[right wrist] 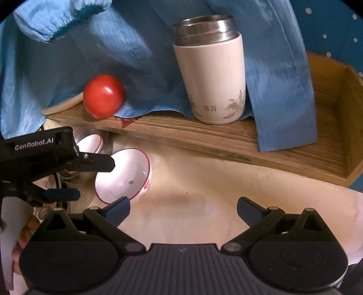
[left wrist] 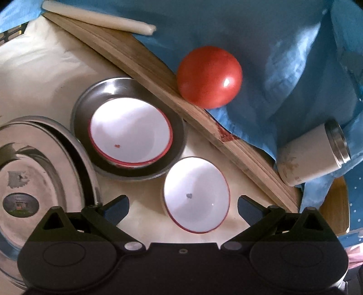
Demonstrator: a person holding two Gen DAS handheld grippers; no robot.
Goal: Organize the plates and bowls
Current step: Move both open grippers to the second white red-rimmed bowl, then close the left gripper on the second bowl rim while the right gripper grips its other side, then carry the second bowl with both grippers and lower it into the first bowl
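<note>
A white bowl with a red rim stands alone on the cream table between the open fingers of my left gripper; the jaws do not touch it. It also shows in the right wrist view. Behind it, two nested white red-rimmed bowls sit in a steel bowl. Stacked steel plates lie at the left. My right gripper is open and empty over bare table, right of the lone bowl. The left gripper shows there, open beside the bowl.
A wooden tray runs along the back with a red tomato, a white steel-rimmed cup and blue cloth draped over it. A white stick lies at the far end.
</note>
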